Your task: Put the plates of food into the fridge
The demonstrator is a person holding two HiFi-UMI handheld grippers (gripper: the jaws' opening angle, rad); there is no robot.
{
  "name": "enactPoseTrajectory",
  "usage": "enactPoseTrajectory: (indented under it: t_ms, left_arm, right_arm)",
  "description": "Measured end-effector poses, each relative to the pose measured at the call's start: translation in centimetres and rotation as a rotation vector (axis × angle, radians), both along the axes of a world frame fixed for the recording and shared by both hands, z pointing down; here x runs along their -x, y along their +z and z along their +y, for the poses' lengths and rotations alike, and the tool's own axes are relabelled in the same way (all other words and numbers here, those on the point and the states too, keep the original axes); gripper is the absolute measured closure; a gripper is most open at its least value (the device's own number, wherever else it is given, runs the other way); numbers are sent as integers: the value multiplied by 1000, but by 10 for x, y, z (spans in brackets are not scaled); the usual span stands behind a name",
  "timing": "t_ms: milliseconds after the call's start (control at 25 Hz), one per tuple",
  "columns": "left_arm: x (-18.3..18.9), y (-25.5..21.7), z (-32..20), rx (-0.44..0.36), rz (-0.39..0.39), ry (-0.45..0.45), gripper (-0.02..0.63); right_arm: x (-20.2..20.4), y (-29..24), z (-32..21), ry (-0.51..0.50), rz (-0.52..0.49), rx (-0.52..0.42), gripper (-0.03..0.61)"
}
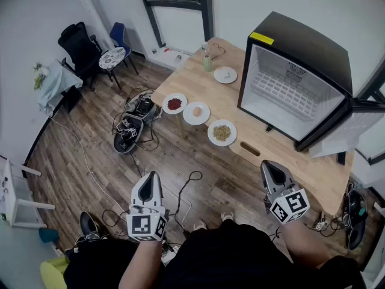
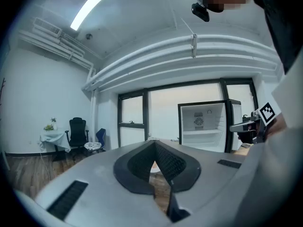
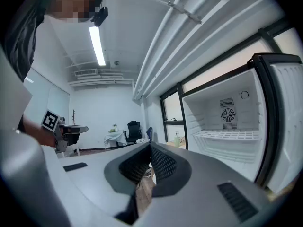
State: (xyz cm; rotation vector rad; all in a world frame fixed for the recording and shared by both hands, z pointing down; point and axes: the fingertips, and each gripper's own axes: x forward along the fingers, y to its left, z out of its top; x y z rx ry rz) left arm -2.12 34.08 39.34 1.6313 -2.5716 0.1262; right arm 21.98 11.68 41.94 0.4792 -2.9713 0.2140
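Four white plates of food sit on the wooden table (image 1: 289, 161): one with red food (image 1: 174, 103), one with a round orange piece (image 1: 196, 112), one with yellowish food (image 1: 222, 132), and one with a pale piece (image 1: 225, 74) further back. The black mini fridge (image 1: 295, 71) stands on the table with its door (image 1: 355, 128) swung open and its white shelves bare; it also shows as the fridge (image 2: 203, 126) and the fridge (image 3: 227, 136) in both gripper views. My left gripper (image 1: 150, 178) and right gripper (image 1: 271, 167) are held low over the floor, short of the table, both shut and empty.
A green bottle (image 1: 207, 62) stands near the table's far corner. Cables and gear (image 1: 132, 128) lie on the wood floor left of the table. A black chair (image 1: 78, 44), a blue chair (image 1: 118, 35) and small side tables stand by the far wall. A white stool (image 1: 15, 197) is at left.
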Motion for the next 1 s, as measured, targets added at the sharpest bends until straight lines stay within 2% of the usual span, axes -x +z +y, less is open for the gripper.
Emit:
enactPoseTrajectory:
  t_ms: [480, 680, 800, 1000]
  left_arm:
    - [-13, -9, -45, 8, -41, -10, 611]
    - [-12, -5, -68, 23, -39, 15, 611]
    - [4, -5, -79, 18, -53, 23, 611]
    - [39, -8, -111, -29, -31, 78, 611]
  right_arm:
    - [-8, 16, -37, -36, -2, 8, 558]
    - [0, 23, -60, -5, 4, 26, 557]
    - [15, 24, -65, -7, 7, 13, 557]
    - [40, 27, -75, 15, 41, -2, 557]
